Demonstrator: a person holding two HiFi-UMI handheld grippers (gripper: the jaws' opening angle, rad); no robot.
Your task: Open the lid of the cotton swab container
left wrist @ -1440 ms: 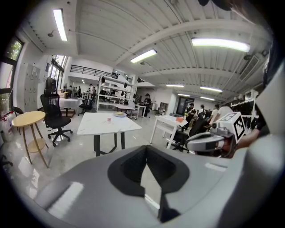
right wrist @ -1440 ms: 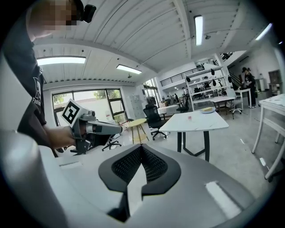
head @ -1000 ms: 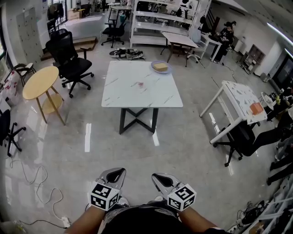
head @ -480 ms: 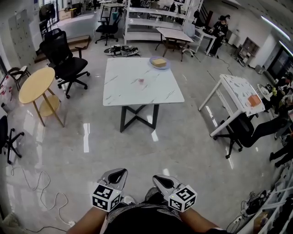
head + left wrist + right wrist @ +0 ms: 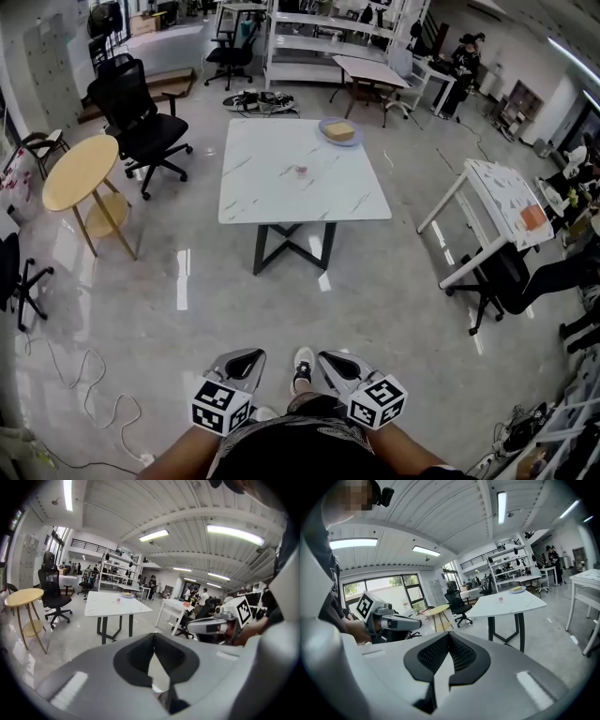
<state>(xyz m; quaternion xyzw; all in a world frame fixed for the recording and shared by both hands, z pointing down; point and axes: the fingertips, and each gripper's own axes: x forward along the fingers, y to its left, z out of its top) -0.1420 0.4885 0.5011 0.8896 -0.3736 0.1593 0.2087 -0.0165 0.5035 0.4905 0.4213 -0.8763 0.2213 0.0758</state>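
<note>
The cotton swab container (image 5: 301, 171) is a tiny pinkish thing standing mid-top on the white marble table (image 5: 281, 192), far ahead of me across the floor. It also shows small in the left gripper view as the container (image 5: 117, 600), and in the right gripper view as the container (image 5: 500, 599). My left gripper (image 5: 247, 355) and right gripper (image 5: 328, 357) are held low and side by side in front of my body, both shut and empty. The left gripper's jaws (image 5: 153, 637) meet with nothing between them, and so do the right gripper's jaws (image 5: 449, 636).
A plate (image 5: 338, 131) with a yellow block sits at the table's far edge. A black office chair (image 5: 141, 117) and a round wooden table (image 5: 80, 173) stand left. A white desk (image 5: 502, 202) and seated people are right. Cables (image 5: 84, 394) lie on the floor; shelves (image 5: 319, 37) at the back.
The view has swung a little, so the table now sits further right. A shoe has stepped into view between the grippers. Both grippers stay shut and side by side.
</note>
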